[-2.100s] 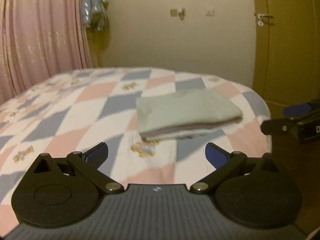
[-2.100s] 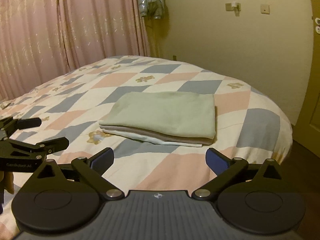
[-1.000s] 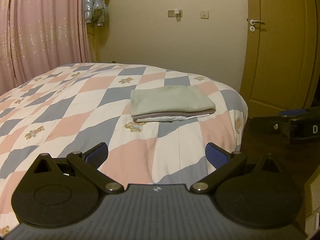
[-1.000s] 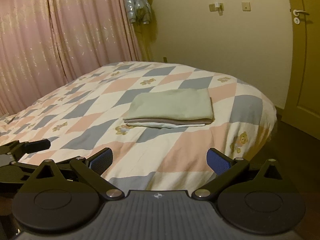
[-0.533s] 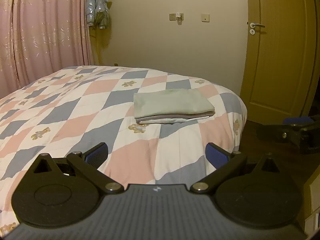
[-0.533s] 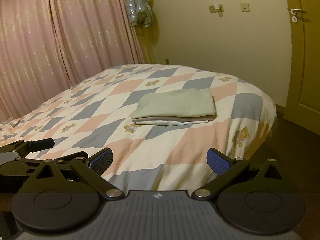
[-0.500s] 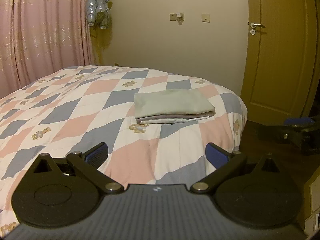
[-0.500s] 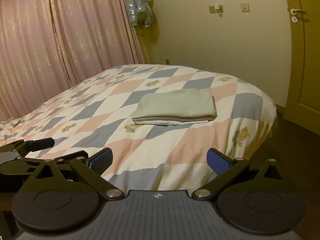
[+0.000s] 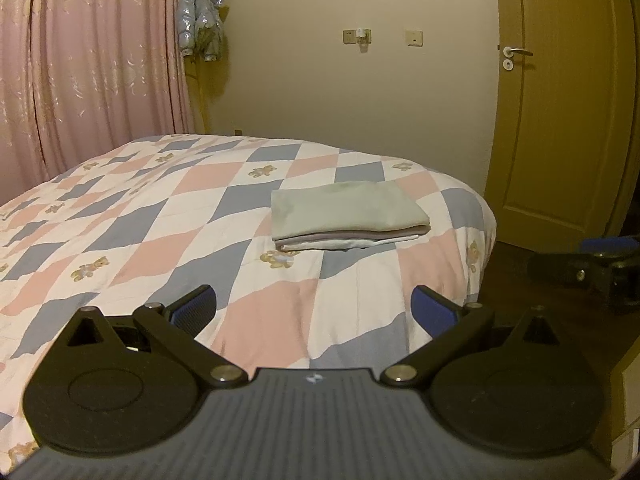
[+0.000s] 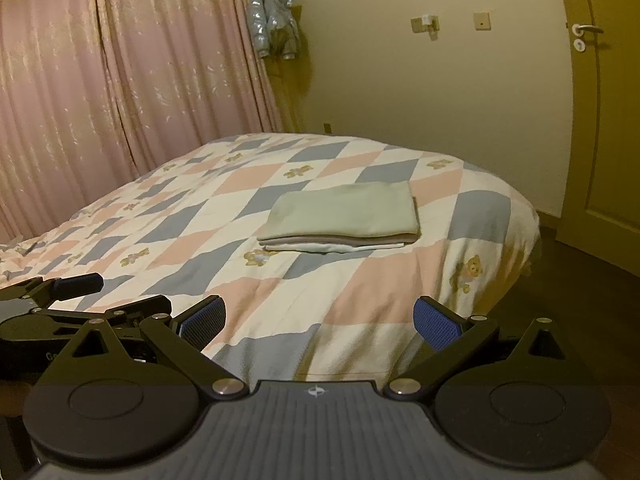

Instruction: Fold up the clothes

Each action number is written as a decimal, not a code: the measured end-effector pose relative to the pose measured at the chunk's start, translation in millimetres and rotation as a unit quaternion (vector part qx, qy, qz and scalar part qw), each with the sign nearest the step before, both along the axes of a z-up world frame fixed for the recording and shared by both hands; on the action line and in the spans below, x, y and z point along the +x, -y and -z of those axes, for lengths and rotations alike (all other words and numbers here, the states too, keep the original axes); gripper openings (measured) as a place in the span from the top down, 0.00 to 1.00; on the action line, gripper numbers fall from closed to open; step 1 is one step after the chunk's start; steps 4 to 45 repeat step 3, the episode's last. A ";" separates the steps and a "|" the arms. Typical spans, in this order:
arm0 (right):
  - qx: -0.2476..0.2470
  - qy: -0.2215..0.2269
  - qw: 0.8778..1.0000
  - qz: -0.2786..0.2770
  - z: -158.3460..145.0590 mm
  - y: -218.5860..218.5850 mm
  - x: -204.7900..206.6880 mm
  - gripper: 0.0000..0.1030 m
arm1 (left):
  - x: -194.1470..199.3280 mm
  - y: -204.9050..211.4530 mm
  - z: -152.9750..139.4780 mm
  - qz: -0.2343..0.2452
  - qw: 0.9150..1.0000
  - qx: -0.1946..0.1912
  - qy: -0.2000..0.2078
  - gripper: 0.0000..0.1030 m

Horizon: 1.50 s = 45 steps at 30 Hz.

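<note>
A neat stack of folded clothes (image 9: 346, 214) (image 10: 344, 216), pale green on top with grey and white layers below, lies on the bed's chequered quilt (image 9: 160, 224) (image 10: 400, 276) near its right end. My left gripper (image 9: 314, 306) is open and holds nothing, well back from the stack over the bed's near edge. My right gripper (image 10: 318, 320) is open too, also far short of the stack. The left gripper (image 10: 60, 300) shows at the lower left of the right wrist view, and the right gripper (image 9: 592, 264) at the right edge of the left wrist view.
Pink curtains (image 9: 88, 72) (image 10: 120, 80) hang along the bed's left side. A silvery jacket (image 9: 200, 24) (image 10: 274, 20) hangs in the corner. A brown door (image 9: 556, 100) (image 10: 604, 112) stands at the right, with dark floor (image 10: 580, 292) between it and the bed.
Both grippers have drawn back from the bed, so the folded stack looks smaller and farther away. Both stayed open. The stack has not moved.
</note>
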State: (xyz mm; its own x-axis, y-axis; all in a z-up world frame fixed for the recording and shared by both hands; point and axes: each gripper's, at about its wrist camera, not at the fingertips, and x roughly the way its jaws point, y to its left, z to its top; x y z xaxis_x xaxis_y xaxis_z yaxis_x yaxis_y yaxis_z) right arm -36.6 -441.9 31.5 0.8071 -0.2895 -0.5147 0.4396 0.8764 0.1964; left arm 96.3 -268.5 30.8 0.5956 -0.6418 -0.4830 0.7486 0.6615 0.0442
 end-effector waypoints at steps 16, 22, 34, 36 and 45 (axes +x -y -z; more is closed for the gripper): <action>-0.002 -0.002 1.000 0.001 0.3 0.0 -0.6 0.00 | 0.6 0.8 0.7 -0.003 1.000 -0.001 -0.001 0.01; -0.002 -0.002 1.000 0.001 0.3 0.0 -0.6 0.00 | 0.6 0.8 0.7 -0.003 1.000 -0.001 -0.001 0.01; -0.002 -0.002 1.000 0.001 0.3 0.0 -0.6 0.00 | 0.6 0.8 0.7 -0.003 1.000 -0.001 -0.001 0.01; -0.002 -0.002 1.000 0.001 0.3 0.0 -0.6 0.00 | 0.6 0.8 0.7 -0.003 1.000 -0.001 -0.001 0.01; -0.002 -0.002 1.000 0.001 0.3 0.0 -0.6 0.00 | 0.6 0.8 0.7 -0.003 1.000 -0.001 -0.001 0.01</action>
